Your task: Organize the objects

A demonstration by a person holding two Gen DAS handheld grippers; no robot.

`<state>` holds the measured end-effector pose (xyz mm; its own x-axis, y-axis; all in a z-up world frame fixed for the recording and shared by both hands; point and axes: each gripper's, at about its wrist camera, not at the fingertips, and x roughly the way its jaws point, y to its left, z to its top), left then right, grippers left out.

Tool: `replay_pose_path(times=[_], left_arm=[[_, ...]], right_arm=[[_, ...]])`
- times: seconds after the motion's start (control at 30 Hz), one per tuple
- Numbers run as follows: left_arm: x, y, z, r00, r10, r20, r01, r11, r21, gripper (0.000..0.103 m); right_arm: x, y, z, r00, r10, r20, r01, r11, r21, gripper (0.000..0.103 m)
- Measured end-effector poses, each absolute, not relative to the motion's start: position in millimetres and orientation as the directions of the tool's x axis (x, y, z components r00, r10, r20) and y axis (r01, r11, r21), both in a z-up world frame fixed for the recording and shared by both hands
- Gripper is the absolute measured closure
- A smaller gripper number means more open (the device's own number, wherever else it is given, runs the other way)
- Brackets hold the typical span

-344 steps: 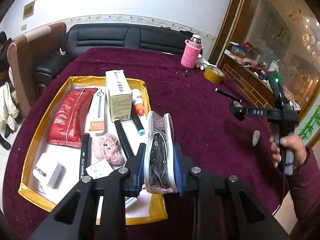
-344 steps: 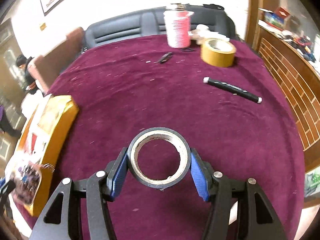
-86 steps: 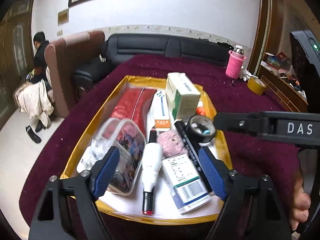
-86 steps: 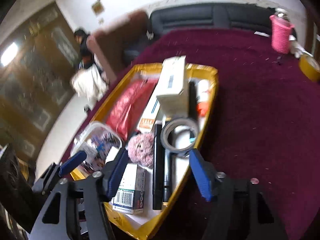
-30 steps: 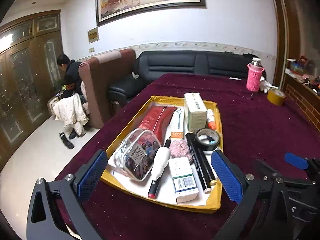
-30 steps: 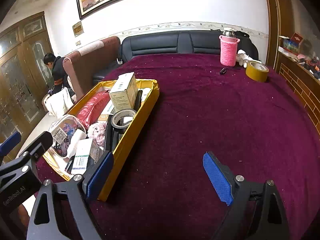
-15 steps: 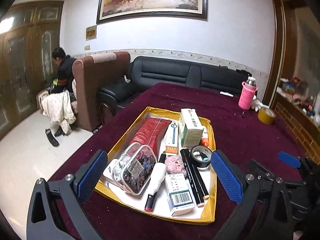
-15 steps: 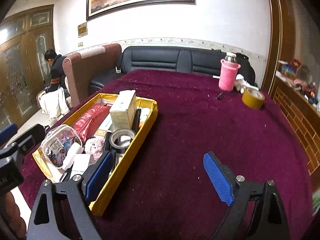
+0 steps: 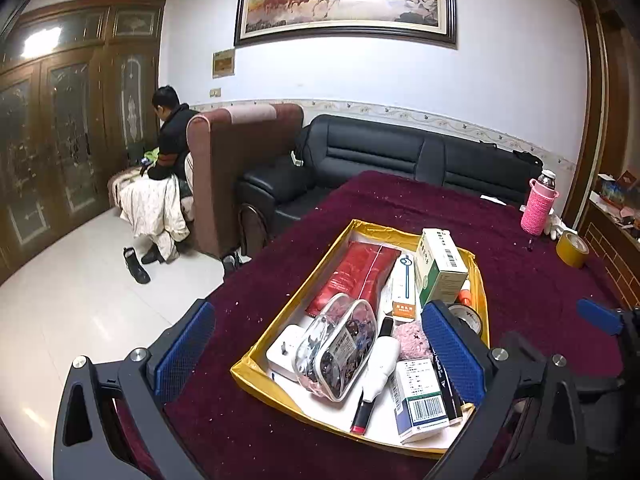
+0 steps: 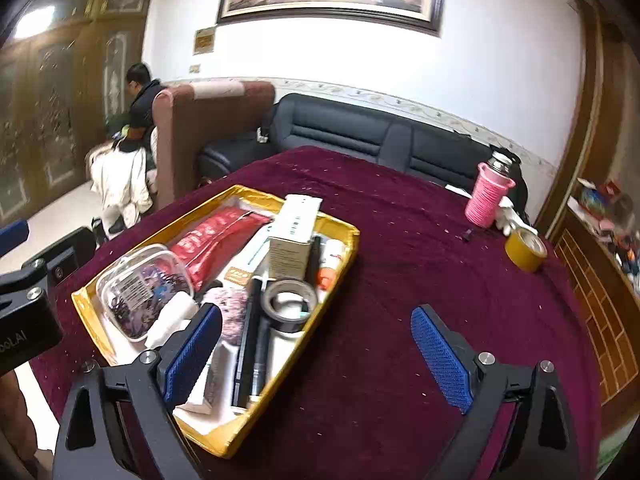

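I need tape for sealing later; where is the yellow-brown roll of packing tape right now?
In both views the yellow-brown roll of packing tape lies outside the gold tray, far right on the maroon tablecloth, beside the pink-sleeved bottle.

Background items, not handled:
- Maroon cloth-covered surface (image 9: 400, 208).
- Black leather sofa (image 9: 400, 156), 12 o'clock, behind the surface.
- Brown armchair (image 9: 236, 168), 10 o'clock, beside the sofa.
- Seated person (image 9: 170, 136) behind the armchair, pale garment (image 9: 152, 204) draped below.
- Framed horse painting (image 9: 344, 0) on white wall.
- Carved wooden doors (image 9: 60, 132), 9 o'clock.
- Black shoe (image 9: 136, 266) on the pale floor.
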<state>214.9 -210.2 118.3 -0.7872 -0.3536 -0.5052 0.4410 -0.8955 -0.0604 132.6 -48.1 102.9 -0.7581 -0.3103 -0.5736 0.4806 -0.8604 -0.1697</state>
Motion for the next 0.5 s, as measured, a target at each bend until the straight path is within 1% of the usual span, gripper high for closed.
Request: replay_pose_path(times=[0.13,0.27,0.5], left_arm=[[214.4,-213.0,116.1,-0.768,-0.377,-0.517,0.459,-0.888,-0.035,0.0],[214.6,-210.7,117.3,-0.754,-0.401,-0.52,0.481,-0.877,-0.022,0.0],[215.3,-198.8,122.9,-0.748,-0.435,-0.501,0.497,-0.868,0.011,0.0]], right_arm=[[136.4,-64.5,98.6,-0.751,-0.314,-0.581,0.508,-0.836,-0.205,0.005],[138.2,-67.3,97.5,-0.744,-0.319,-0.587,0.52,-0.828,-0.209,0.005],[134.0,-53.4,100.7,-0.736,-0.329,-0.592,0.51,-0.844,-0.165,0.005]])
